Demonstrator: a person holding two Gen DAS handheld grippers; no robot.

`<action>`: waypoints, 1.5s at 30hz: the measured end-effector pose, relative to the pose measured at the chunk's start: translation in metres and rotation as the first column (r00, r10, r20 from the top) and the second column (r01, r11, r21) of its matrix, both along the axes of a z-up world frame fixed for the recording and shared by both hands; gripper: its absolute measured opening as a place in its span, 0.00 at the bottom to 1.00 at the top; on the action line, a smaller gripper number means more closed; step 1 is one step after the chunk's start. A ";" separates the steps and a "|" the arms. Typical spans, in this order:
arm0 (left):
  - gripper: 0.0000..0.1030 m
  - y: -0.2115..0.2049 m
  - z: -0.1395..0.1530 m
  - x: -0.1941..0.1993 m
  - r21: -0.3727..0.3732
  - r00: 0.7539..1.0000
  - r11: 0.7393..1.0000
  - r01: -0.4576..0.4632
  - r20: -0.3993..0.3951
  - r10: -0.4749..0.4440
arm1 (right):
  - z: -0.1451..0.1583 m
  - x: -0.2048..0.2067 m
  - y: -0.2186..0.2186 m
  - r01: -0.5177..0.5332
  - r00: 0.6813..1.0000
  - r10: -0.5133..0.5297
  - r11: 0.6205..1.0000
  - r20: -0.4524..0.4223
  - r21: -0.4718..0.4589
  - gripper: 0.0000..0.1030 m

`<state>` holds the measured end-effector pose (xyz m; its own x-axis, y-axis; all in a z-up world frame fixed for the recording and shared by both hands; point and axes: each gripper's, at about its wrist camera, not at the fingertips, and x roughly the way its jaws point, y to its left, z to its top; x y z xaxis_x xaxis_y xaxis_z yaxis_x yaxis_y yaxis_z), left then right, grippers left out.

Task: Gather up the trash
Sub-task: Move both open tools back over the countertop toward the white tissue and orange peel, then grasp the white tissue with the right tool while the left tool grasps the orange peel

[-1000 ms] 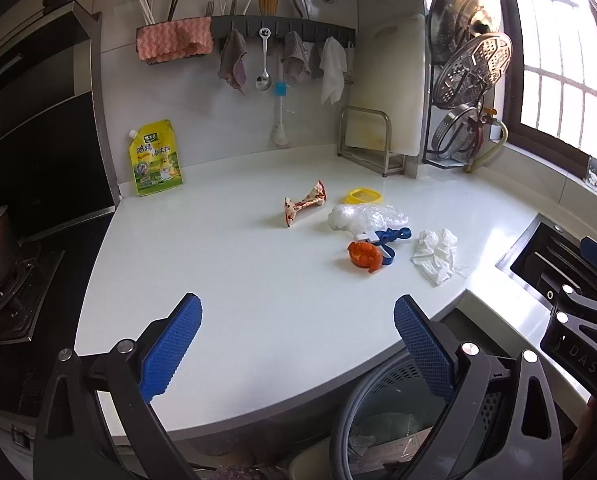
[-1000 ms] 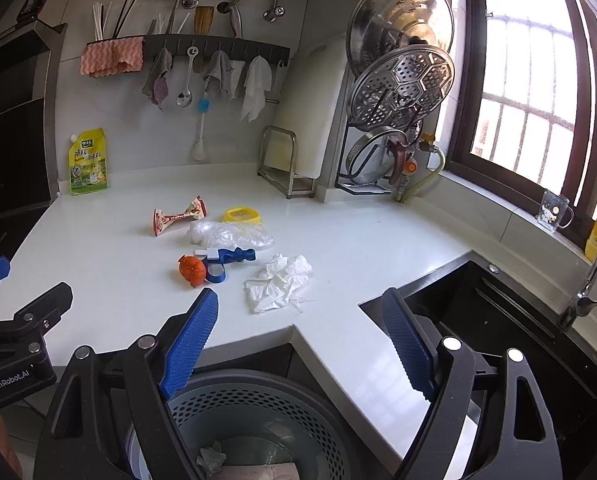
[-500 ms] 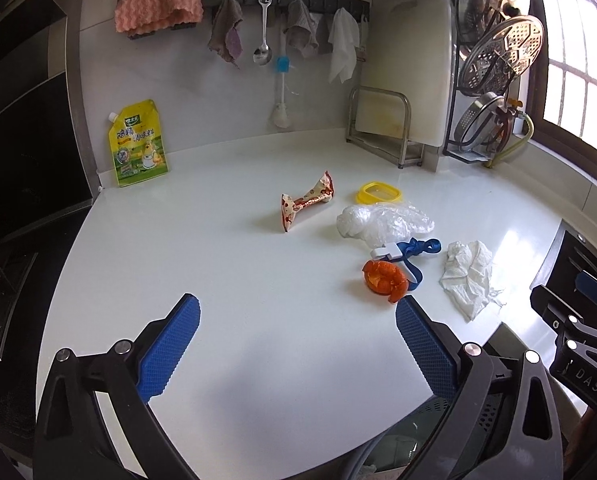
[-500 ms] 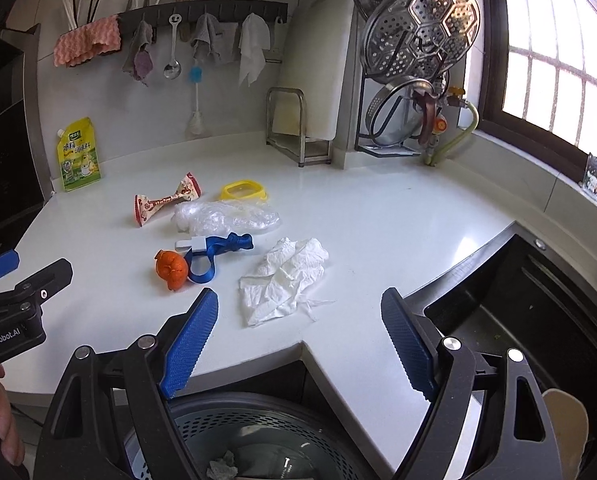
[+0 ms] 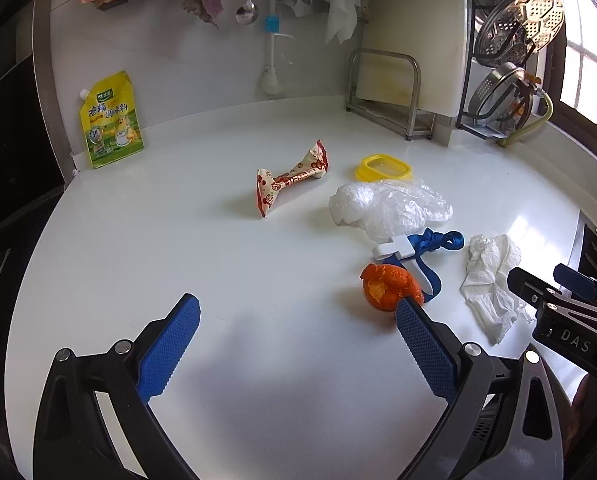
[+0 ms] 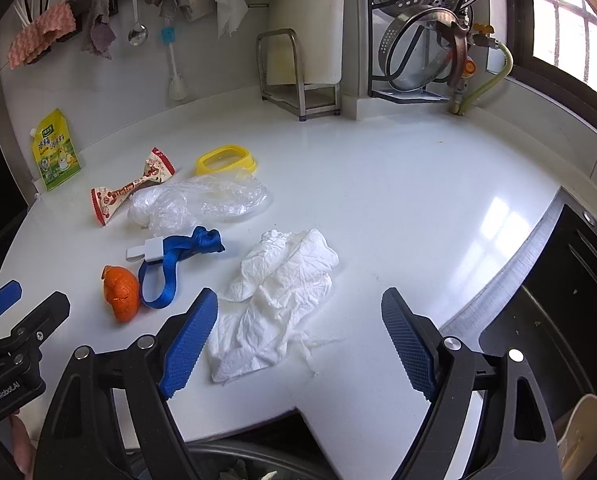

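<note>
The approach step was in hand: both grippers, left (image 5: 296,344) and right (image 6: 298,340), were held with jaws apart and empty above the desk (image 6: 398,184). The crumpled tissue (image 6: 274,300) lay nearest the right jaws; lowering and closing was judged next.

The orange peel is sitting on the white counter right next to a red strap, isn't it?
Not quite: the strap is blue, not red. The right wrist view shows it looping beside the orange peel on the white counter.
</note>
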<state>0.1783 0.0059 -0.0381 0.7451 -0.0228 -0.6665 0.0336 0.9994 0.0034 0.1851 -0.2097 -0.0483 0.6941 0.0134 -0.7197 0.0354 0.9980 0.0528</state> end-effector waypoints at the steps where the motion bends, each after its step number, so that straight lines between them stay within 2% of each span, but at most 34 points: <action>1: 0.94 -0.001 -0.001 0.002 -0.001 1.000 1.000 -0.001 -0.005 0.001 | -0.002 0.005 0.001 -0.003 1.000 0.003 1.000 -0.008 -0.005 0.78; 13: 0.94 -0.007 -0.011 0.014 -0.003 0.999 1.000 -0.001 -0.036 0.001 | -0.019 0.031 0.015 -0.031 0.999 0.028 0.997 -0.047 -0.069 0.77; 15: 0.94 -0.007 -0.011 0.014 -0.007 0.999 1.000 -0.004 -0.038 0.003 | -0.021 0.032 0.016 -0.034 0.998 0.031 0.997 -0.048 -0.072 0.69; 16: 0.94 -0.006 -0.011 0.014 -0.009 0.999 1.000 -0.005 -0.038 0.004 | -0.022 0.033 0.017 -0.039 0.998 0.035 0.997 -0.054 -0.071 0.60; 18: 0.94 -0.007 -0.011 0.014 -0.012 0.999 1.000 -0.006 -0.039 0.006 | -0.022 0.034 0.017 -0.047 0.998 0.044 0.997 -0.054 -0.054 0.53; 20: 0.94 -0.008 -0.011 0.015 -0.015 0.999 1.000 -0.005 -0.041 0.004 | -0.021 0.033 0.016 -0.060 0.997 0.058 0.997 -0.051 -0.040 0.32; 23: 0.94 -0.010 -0.011 0.015 -0.023 0.999 1.000 0.000 -0.044 -0.001 | -0.019 0.032 0.013 -0.065 0.997 0.065 0.998 -0.051 -0.011 0.22; 30: 0.94 -0.023 -0.009 0.018 -0.024 0.999 1.000 0.012 -0.036 -0.013 | -0.015 0.017 -0.012 -0.019 0.999 0.021 0.998 -0.030 0.055 0.21; 37: 0.94 -0.038 -0.019 0.033 0.013 0.998 1.000 -0.018 -0.055 0.019 | -0.014 0.007 -0.021 -0.010 1.000 0.011 0.997 -0.013 0.079 0.21; 39: 0.93 -0.040 -0.021 0.034 0.000 0.998 1.000 -0.013 -0.061 0.013 | -0.014 0.006 -0.023 -0.010 1.000 0.011 0.996 -0.009 0.085 0.21; 42: 0.82 -0.042 -0.022 0.035 -0.023 0.998 1.000 0.001 -0.068 -0.003 | -0.014 0.006 -0.024 -0.011 1.000 0.011 0.996 -0.004 0.090 0.21; 45: 0.67 -0.045 -0.023 0.036 -0.047 0.997 0.999 0.022 -0.078 -0.026 | -0.014 0.004 -0.025 -0.014 1.000 0.014 0.995 0.000 0.096 0.21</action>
<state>0.2141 -0.0388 -0.0607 0.6891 -0.0723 -0.7211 0.0558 0.9974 -0.0466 0.1893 -0.2346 -0.0625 0.6932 0.0916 -0.7149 0.0219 0.9888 0.1479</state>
